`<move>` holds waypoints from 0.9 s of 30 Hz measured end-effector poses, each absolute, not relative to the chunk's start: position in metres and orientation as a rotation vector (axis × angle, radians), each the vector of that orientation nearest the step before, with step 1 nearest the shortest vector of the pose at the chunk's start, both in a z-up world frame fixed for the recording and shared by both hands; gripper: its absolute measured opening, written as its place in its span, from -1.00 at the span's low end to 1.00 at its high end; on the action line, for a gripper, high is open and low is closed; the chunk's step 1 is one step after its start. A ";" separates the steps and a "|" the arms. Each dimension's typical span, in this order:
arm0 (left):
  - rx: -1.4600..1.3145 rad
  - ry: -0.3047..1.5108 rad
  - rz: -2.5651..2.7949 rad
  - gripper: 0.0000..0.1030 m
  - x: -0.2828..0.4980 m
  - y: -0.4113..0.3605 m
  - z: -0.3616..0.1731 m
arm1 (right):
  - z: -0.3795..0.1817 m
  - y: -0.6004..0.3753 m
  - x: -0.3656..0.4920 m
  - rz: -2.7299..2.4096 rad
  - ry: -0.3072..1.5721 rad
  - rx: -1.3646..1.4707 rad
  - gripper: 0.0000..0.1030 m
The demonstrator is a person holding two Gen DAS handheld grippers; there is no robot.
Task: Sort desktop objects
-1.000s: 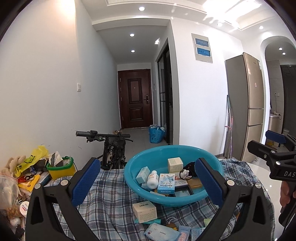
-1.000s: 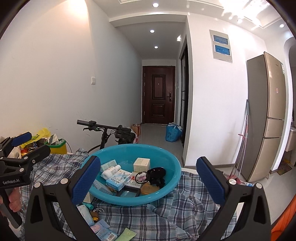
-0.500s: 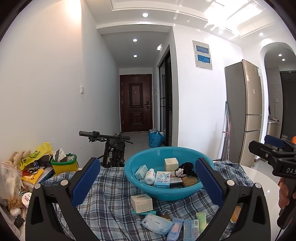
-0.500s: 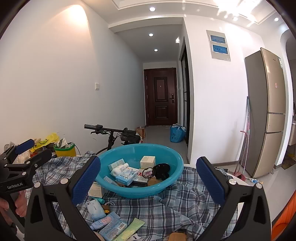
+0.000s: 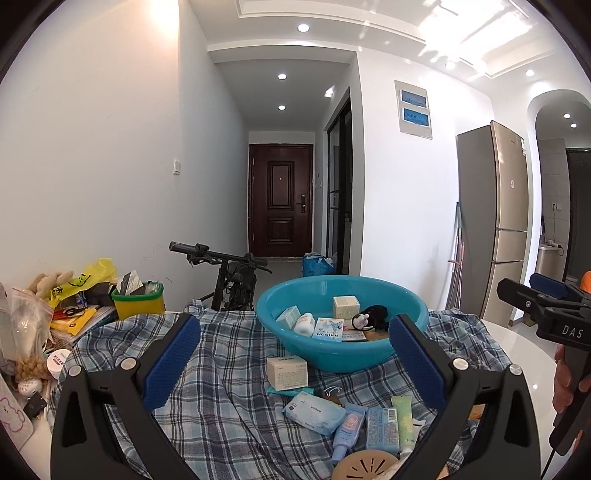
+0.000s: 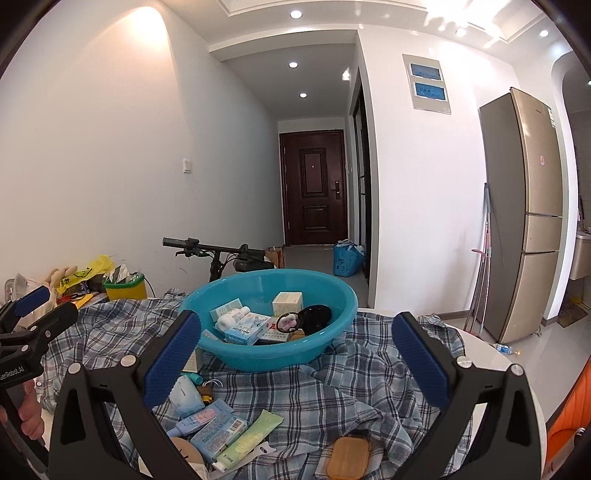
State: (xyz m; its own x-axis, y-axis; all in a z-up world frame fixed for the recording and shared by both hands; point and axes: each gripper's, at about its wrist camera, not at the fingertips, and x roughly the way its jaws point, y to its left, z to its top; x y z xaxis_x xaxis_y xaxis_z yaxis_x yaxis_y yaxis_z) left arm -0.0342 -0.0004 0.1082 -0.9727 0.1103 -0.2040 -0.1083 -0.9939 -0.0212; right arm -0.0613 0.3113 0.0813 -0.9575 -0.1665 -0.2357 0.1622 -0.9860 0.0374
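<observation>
Both tongs have been drawn back and raised since the earlier frames, so more loose toiletries are seen below them. Left tongs [image 5: 295, 363] and right tongs [image 6: 297, 360] are held level, spread wide and empty, with the blue basin [image 5: 413, 314] framed ahead between their pads on the plaid-covered table [image 5: 229, 343].

Bright, even daylight plus recessed ceiling spots [image 5: 303, 27]; sun patches glare on ceiling top right. Hallway dimmer, door [image 6: 314, 186] dark. Strong fisheye bend, black vignette corners. Sharp focus, no motion blur. Shadows soft.
</observation>
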 end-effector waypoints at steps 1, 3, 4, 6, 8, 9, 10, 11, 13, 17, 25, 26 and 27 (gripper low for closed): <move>-0.328 -0.016 3.012 1.00 -0.034 0.000 0.103 | 0.078 0.311 -0.060 -2.954 -0.025 0.361 1.00; -0.357 -0.030 3.010 1.00 -0.034 0.000 0.093 | 0.071 0.311 -0.057 -2.952 -0.021 0.365 1.00; -0.366 -0.043 3.009 1.00 -0.033 -0.002 0.089 | 0.068 0.311 -0.055 -2.951 -0.016 0.364 1.00; -0.379 -0.071 3.011 1.00 -0.032 -0.005 0.080 | 0.063 0.310 -0.051 -2.955 -0.001 0.352 1.00; -0.386 -0.097 3.014 1.00 -0.030 -0.008 0.073 | 0.057 0.309 -0.045 -2.956 0.014 0.344 1.00; -0.396 -0.108 3.024 1.00 -0.029 -0.009 0.069 | 0.054 0.308 -0.043 -2.952 0.016 0.344 1.00; -0.405 -0.121 3.032 1.00 -0.028 -0.010 0.066 | 0.050 0.308 -0.040 -2.949 0.014 0.345 1.00; -0.411 -0.139 3.032 1.00 -0.026 -0.011 0.062 | 0.047 0.307 -0.038 -2.944 0.011 0.347 1.00; -0.412 -0.162 3.021 1.00 -0.023 -0.012 0.056 | 0.040 0.305 -0.032 -2.936 0.006 0.346 1.00; -0.395 -0.133 3.029 1.00 -0.016 -0.011 0.047 | 0.028 0.301 -0.022 -2.927 0.008 0.342 1.00; -0.394 -0.121 3.039 1.00 -0.009 -0.011 0.035 | 0.009 0.293 -0.007 -2.937 0.073 0.307 1.00; -0.397 -0.130 3.038 1.00 -0.009 -0.012 0.033 | 0.008 0.293 -0.006 -2.935 0.073 0.311 1.00; -0.401 -0.137 3.038 1.00 -0.009 -0.013 0.032 | 0.006 0.293 -0.006 -2.937 0.074 0.317 1.00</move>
State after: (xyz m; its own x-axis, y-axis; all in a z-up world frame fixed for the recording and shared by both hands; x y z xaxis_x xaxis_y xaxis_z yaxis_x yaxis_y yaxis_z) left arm -0.0091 -0.0133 0.0316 -0.9631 0.0851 -0.2552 -0.0618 -0.9933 -0.0979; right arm -0.0062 0.2932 0.0064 -0.9597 -0.1794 -0.2162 0.1901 -0.9813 -0.0294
